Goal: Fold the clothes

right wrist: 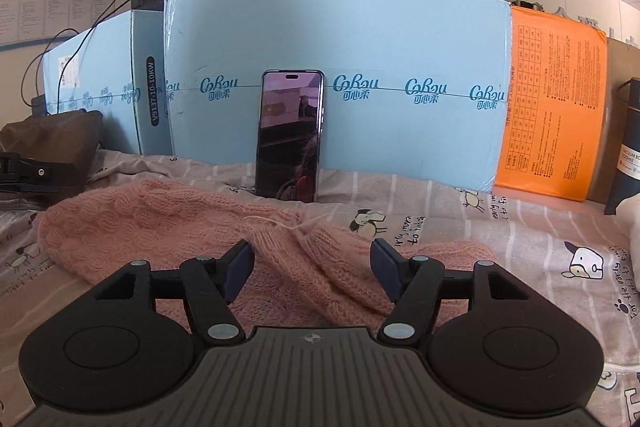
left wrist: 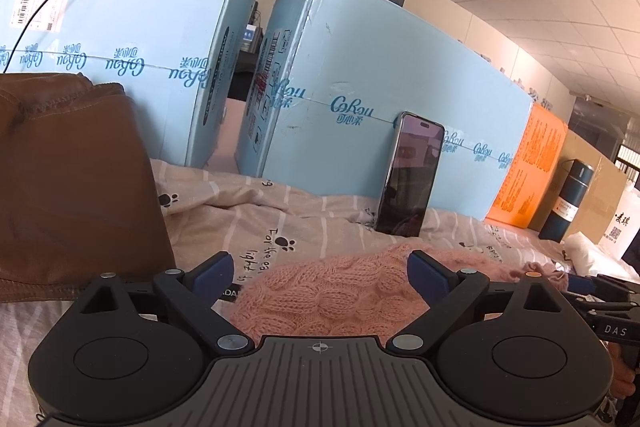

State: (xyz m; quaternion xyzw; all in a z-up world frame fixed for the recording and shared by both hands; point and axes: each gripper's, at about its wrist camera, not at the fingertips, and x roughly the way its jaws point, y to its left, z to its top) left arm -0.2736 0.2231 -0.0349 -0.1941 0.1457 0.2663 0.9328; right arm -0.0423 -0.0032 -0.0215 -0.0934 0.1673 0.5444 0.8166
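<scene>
A pink knitted sweater [right wrist: 208,227] lies bunched on the printed bedsheet [right wrist: 520,239]. The right gripper [right wrist: 312,267] and the left gripper [left wrist: 320,277] both hang wide apart over it, grasping nothing. At 12 o'clock a phone [right wrist: 290,135] leans on a blue box [right wrist: 360,47]. A brown garment [left wrist: 72,179] sits at 9 o'clock.

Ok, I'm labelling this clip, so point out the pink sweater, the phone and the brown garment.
pink sweater [right wrist: 152,227]: right wrist view, on its knitted body.
phone [right wrist: 289,135]: right wrist view, middle of its screen.
brown garment [left wrist: 76,179]: left wrist view, on its flat front.
</scene>
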